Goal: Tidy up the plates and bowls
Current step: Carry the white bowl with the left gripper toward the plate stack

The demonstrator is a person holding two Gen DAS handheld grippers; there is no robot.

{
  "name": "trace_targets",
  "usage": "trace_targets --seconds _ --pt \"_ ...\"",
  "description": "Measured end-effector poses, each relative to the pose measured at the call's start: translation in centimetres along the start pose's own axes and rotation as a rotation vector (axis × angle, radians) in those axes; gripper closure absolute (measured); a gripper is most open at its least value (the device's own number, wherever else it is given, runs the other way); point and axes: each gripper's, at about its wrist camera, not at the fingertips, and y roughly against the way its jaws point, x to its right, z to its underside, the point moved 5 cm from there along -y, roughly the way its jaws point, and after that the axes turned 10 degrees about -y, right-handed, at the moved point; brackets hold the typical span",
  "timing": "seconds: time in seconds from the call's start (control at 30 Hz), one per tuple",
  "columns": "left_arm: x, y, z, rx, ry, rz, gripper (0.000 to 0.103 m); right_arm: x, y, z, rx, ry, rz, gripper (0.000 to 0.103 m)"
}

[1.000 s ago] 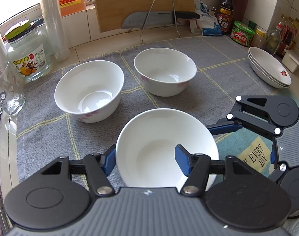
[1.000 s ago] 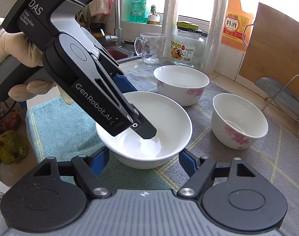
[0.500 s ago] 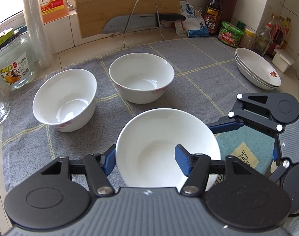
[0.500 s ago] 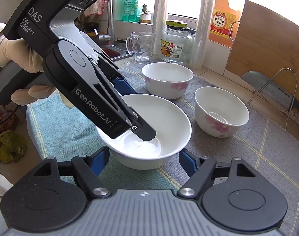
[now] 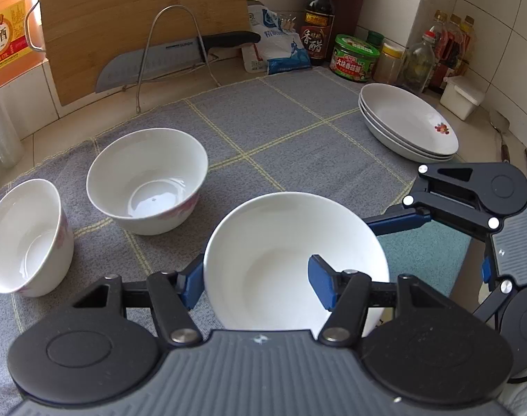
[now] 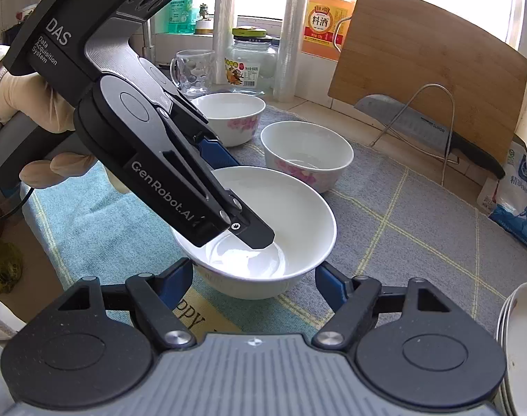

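My left gripper [image 5: 256, 282] is shut on the rim of a plain white bowl [image 5: 291, 260], one finger inside and one outside, and holds it above the cloth. The same bowl [image 6: 280, 222] shows in the right wrist view with the left gripper's finger [image 6: 253, 232] inside it. My right gripper [image 6: 254, 282] is open, its fingers on either side of the bowl's near wall, not touching. Two white bowls with pink flowers [image 5: 147, 180] [image 5: 24, 239] stand on the grey cloth [image 5: 298, 118]. A stack of shallow plates [image 5: 409, 121] sits at the right.
A cutting board [image 5: 142, 17], a knife on a wire rack [image 5: 180, 59], bottles and jars [image 5: 353, 57] line the back wall. A teal towel [image 6: 90, 215] lies under the held bowl. A glass mug [image 6: 190, 72] and jar [image 6: 251, 62] stand near the sink.
The left gripper has carried the white bowl to the right; the two flowered bowls slide left in its view and the plate stack comes nearer. The right gripper moved along, still open.
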Motion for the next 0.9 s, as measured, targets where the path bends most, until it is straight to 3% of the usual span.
trace_targets --seconds 0.33,0.73,0.83,0.9 --pt "2.1 -2.2 -1.9 0.005 -0.035 0.046 0.042 2.9 1.2 1.5 -0.018 -0.041 0.057 0.022" --pt "2.5 -3.3 -2.4 0.011 -0.022 0.042 0.041 3.9 0.8 1.9 -0.024 -0.076 0.051 0.022" --pt "2.5 -3.2 -2.3 0.018 -0.020 0.044 0.040 3.9 0.6 1.9 -0.024 -0.079 0.051 0.021" --pt "2.6 -3.2 -2.2 0.022 -0.020 0.059 0.033 3.7 0.6 2.0 -0.029 -0.071 0.051 0.020"
